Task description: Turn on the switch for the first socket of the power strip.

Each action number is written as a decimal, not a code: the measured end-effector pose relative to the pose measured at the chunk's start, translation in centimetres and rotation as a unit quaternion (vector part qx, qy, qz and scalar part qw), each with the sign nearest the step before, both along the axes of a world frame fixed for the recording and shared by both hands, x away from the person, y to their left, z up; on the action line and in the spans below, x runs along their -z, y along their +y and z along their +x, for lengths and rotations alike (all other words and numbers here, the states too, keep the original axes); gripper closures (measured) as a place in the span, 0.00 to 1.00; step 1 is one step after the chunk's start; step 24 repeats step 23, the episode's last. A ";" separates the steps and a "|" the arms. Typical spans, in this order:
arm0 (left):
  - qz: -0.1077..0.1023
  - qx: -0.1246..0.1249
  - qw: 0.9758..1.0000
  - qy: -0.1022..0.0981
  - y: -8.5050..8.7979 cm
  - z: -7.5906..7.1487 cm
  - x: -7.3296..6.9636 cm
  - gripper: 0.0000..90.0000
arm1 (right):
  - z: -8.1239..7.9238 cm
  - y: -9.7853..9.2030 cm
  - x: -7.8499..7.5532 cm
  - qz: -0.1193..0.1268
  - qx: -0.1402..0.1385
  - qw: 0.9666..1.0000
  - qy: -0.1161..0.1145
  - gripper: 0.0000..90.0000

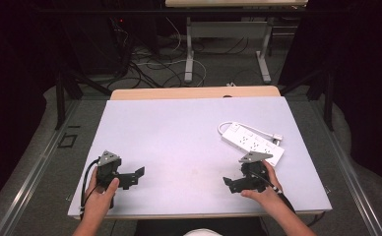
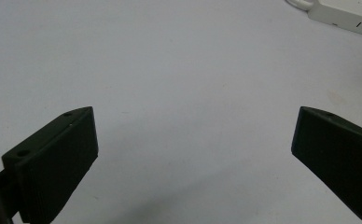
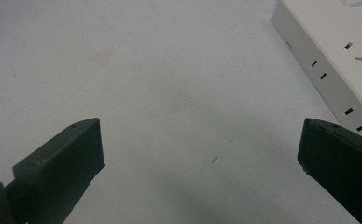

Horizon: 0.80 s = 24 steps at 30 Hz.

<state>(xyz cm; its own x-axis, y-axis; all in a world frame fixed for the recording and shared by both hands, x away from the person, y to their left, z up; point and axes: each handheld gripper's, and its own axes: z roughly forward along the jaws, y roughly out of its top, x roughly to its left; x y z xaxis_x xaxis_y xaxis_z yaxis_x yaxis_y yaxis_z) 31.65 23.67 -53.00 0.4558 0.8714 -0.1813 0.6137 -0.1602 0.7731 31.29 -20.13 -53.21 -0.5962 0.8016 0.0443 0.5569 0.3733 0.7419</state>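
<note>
White plastic power strip (image 1: 252, 143) with its white cord lies flat on the right half of my pale grey table (image 1: 179, 137), just beyond my right hand-held gripper (image 1: 234, 184). Its jaws stand wide apart, holding nothing. My left hand-held gripper (image 1: 132, 177), well apart from the strip, also gapes wide and empty.

Dark curtains close in the room on both sides. Beyond the white table (image 1: 179, 132), tangled cables (image 1: 149, 64) sprawl over grey floor (image 1: 218, 69) beneath another desk (image 1: 228, 29).
</note>
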 end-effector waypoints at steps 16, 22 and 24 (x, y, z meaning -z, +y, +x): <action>0.001 0.001 1.000 -0.001 -0.1 0.1 0.2 0.00 | -0.3 -0.4 1.1 -0.001 0.001 1.000 -0.002 0.00; 0.002 -0.003 1.000 -0.005 -0.2 0.1 0.3 0.00 | -0.4 -0.4 1.4 0.000 0.001 1.000 -0.003 0.00; 0.004 0.004 1.000 0.004 -0.1 0.1 0.1 0.00 | -0.4 -0.4 1.4 0.000 0.002 1.000 -0.001 0.00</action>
